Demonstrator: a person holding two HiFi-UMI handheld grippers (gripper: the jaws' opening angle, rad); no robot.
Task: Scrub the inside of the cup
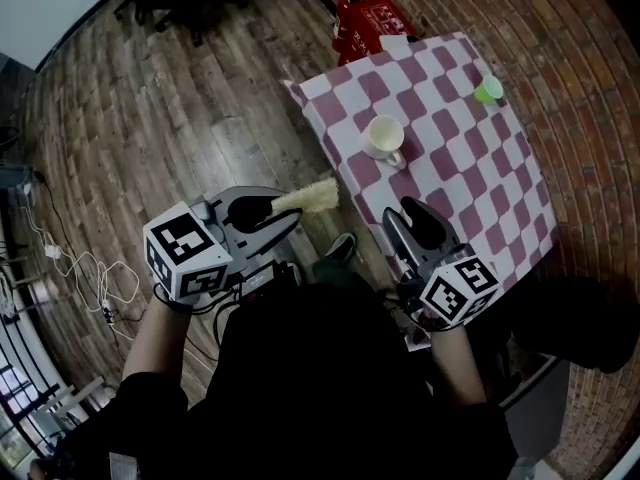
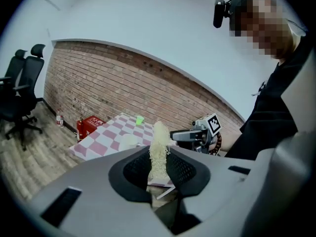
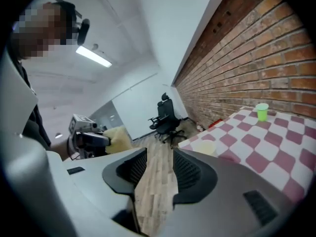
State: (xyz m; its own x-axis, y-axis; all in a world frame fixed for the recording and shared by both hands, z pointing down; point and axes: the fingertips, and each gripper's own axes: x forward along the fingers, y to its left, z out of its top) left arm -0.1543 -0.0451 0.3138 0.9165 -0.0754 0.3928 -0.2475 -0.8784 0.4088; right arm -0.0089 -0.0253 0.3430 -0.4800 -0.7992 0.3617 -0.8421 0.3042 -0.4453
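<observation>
A white cup point(image 1: 385, 136) with a handle stands on the red-and-white checked tablecloth point(image 1: 470, 183); it shows faintly in the left gripper view point(image 2: 129, 140) and in the right gripper view point(image 3: 213, 147). My left gripper point(image 1: 285, 214) is shut on a pale yellow fibrous scrubber point(image 1: 310, 199), which sticks up between its jaws point(image 2: 158, 149), off the table's left edge and short of the cup. My right gripper point(image 1: 415, 218) hangs over the near table edge, open with nothing between its jaws point(image 3: 155, 169). Both grippers are apart from the cup.
A small green cup point(image 1: 489, 90) stands at the far right of the table. A red box point(image 1: 365, 23) sits on the wooden floor beyond the table. Cables point(image 1: 80, 268) lie on the floor at left. Office chairs point(image 3: 165, 115) stand further off.
</observation>
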